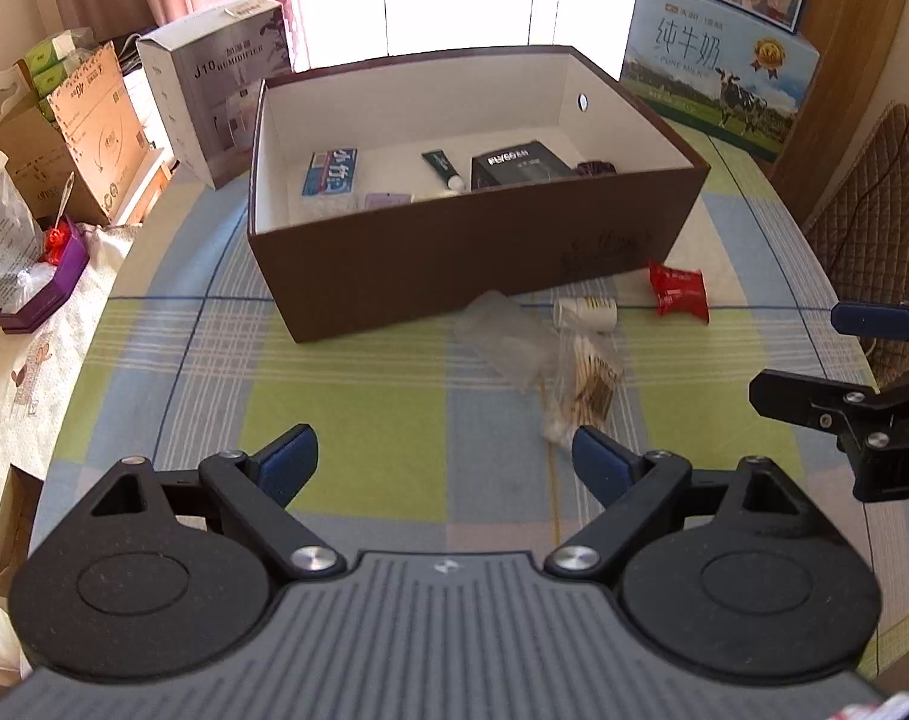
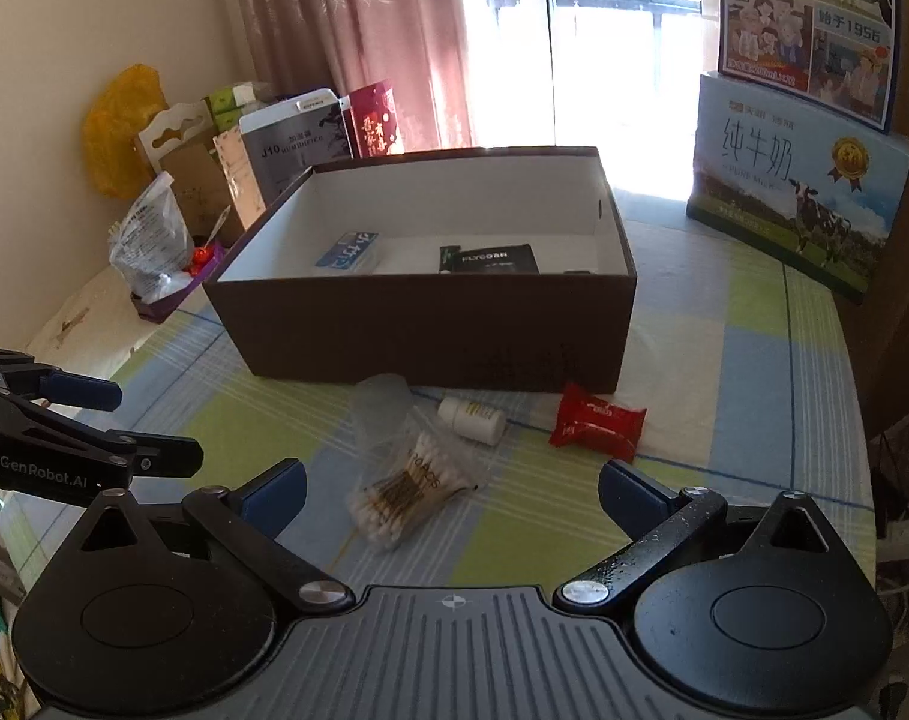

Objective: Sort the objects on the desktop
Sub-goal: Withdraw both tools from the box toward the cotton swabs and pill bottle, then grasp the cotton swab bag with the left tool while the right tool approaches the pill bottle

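A brown open box [image 1: 466, 252] [image 2: 430, 330] stands mid-table with a blue packet [image 1: 329, 173], a green tube [image 1: 443, 167] and a black box [image 1: 519, 163] inside. In front of it lie a clear bag of cotton swabs [image 1: 586, 384] [image 2: 406, 480], a small white bottle [image 1: 586, 312] [image 2: 473, 419] and a red packet [image 1: 677, 291] [image 2: 598, 423]. My left gripper [image 1: 445, 462] is open, just short of the swab bag and left of it. My right gripper [image 2: 451, 495] is open, with the swab bag just ahead between its fingers, untouched.
A chequered cloth [image 1: 346, 414] covers the table. Cardboard boxes [image 1: 76, 138] and a humidifier box [image 1: 220, 84] crowd the far left; a milk carton [image 1: 724, 84] [image 2: 796, 192] stands far right. A purple tray [image 1: 40, 294] and a plastic bag [image 2: 151, 240] sit at the left edge.
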{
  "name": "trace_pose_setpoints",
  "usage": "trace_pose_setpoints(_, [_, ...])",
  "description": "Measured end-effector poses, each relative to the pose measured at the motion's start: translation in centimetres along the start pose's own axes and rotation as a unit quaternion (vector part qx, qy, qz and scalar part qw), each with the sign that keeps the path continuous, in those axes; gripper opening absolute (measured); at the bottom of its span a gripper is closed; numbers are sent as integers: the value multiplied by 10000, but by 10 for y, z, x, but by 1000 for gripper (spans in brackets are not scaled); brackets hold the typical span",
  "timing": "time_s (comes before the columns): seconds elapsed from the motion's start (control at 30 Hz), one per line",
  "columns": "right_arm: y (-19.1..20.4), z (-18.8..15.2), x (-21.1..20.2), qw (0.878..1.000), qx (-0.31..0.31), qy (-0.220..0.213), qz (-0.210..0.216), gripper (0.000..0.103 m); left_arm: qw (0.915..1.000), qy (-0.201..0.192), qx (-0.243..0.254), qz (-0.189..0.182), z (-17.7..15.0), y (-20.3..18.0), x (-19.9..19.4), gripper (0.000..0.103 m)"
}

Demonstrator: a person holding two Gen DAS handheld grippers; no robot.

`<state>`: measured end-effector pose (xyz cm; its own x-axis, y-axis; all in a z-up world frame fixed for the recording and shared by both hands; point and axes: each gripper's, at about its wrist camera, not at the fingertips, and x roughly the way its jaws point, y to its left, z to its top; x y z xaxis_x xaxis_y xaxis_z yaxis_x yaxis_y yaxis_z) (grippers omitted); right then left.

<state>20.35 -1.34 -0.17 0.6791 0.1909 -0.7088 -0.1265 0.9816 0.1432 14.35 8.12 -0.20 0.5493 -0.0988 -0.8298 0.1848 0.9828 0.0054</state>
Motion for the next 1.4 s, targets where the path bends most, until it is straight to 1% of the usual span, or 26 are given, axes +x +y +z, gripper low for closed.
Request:
trace_pose_setpoints(0.2, [-5, -18, 1, 9997, 123, 210, -18, 101, 9998, 171, 38, -34, -12, -7, 6, 90])
trace_pose_setpoints(0.4, [-9, -27, -1, 9994, 188, 297, -66, 101, 9996, 244, 119, -62, -16, -16, 10, 90])
trace_pose_setpoints(0.8, [-19, -41, 1, 9982, 300, 446, -271, 101, 9992, 236, 281, -179, -18, -29, 17, 90])
trace_pose_setpoints(1.1, [-34, -47, 6, 9964, 486, 517, -453, 101, 9979, 114, 517, -370, -18, -40, 31, 89])
trace_pose_setpoints(1.27, [-45, -50, 10, 9949, 613, 557, -570, 101, 9967, 136, 686, -400, -19, -46, 44, 87])
trace_pose_setpoints(1.4, [-52, -52, 12, 9937, 722, 579, -635, 101, 9956, 120, 792, -483, -17, -50, 53, 82])
